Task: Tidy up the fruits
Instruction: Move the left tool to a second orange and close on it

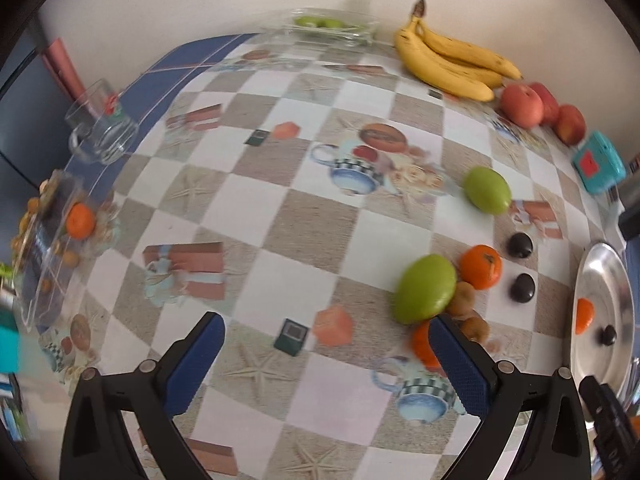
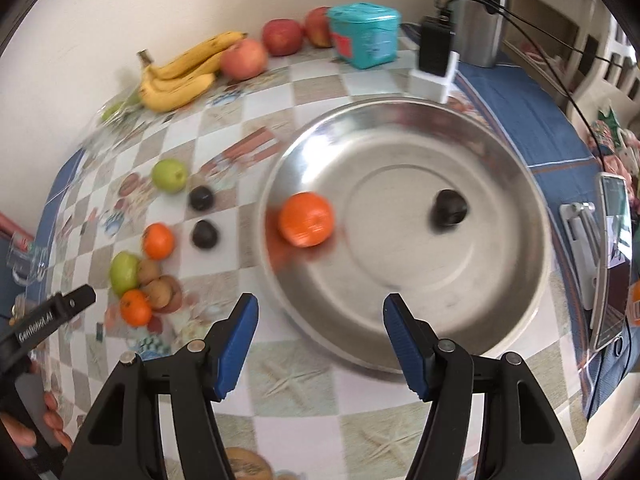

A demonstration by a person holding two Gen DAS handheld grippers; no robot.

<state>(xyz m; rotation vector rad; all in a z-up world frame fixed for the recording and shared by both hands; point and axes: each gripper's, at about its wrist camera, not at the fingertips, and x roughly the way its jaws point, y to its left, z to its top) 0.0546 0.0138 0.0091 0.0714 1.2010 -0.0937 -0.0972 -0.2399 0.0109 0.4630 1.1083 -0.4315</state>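
Observation:
A steel bowl (image 2: 500, 184) holds an orange (image 2: 306, 219) and a dark plum (image 2: 448, 208); it also shows in the left wrist view (image 1: 600, 264). My right gripper (image 2: 320, 340) is open and empty just before the bowl's near rim. My left gripper (image 1: 328, 360) is open and empty over the table, left of a fruit cluster: a green fruit (image 1: 424, 294), oranges (image 1: 480, 266), kiwis (image 1: 464, 300). Two plums (image 1: 520, 245) and another green fruit (image 1: 487, 190) lie beyond. Bananas (image 1: 448, 62) and apples (image 1: 522, 106) sit at the back.
A glass tray with green fruit (image 1: 328, 26) stands by the wall. A glass mug (image 1: 100, 128) and a clear box with an orange (image 1: 52, 236) are at the left. A teal box (image 2: 364, 34), charger (image 2: 434, 64), kettle (image 2: 476, 12) and phone (image 2: 610, 260) surround the bowl.

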